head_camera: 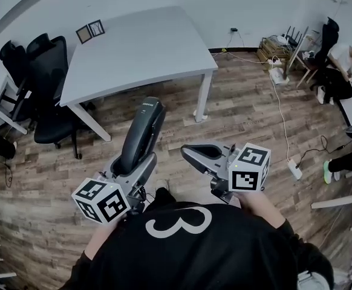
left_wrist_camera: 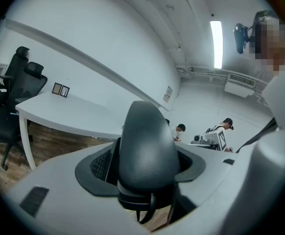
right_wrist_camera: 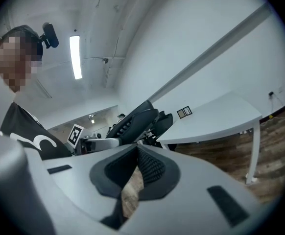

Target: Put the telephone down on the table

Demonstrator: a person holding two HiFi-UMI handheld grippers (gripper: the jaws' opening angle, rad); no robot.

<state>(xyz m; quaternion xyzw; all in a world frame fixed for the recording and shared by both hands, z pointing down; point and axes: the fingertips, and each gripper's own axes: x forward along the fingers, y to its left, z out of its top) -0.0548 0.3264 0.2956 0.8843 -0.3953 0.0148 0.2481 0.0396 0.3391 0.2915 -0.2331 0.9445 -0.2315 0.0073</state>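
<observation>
A black telephone handset (head_camera: 141,135) stands tilted in my left gripper (head_camera: 133,164), which is shut on its lower part. In the left gripper view the handset (left_wrist_camera: 147,153) fills the space between the dark pads (left_wrist_camera: 96,165). My right gripper (head_camera: 195,154) is held beside it at the right, shut with nothing in it; its ribbed pads (right_wrist_camera: 152,168) meet at the tips. From the right gripper view the handset (right_wrist_camera: 132,121) shows to the left. The white table (head_camera: 140,47) stands ahead, well beyond both grippers, over the wooden floor.
Two small picture frames (head_camera: 90,31) stand at the table's far left corner. Black office chairs (head_camera: 43,83) crowd its left side. A cable and power strip (head_camera: 294,169) lie on the floor at the right, and people (head_camera: 339,59) sit at the far right.
</observation>
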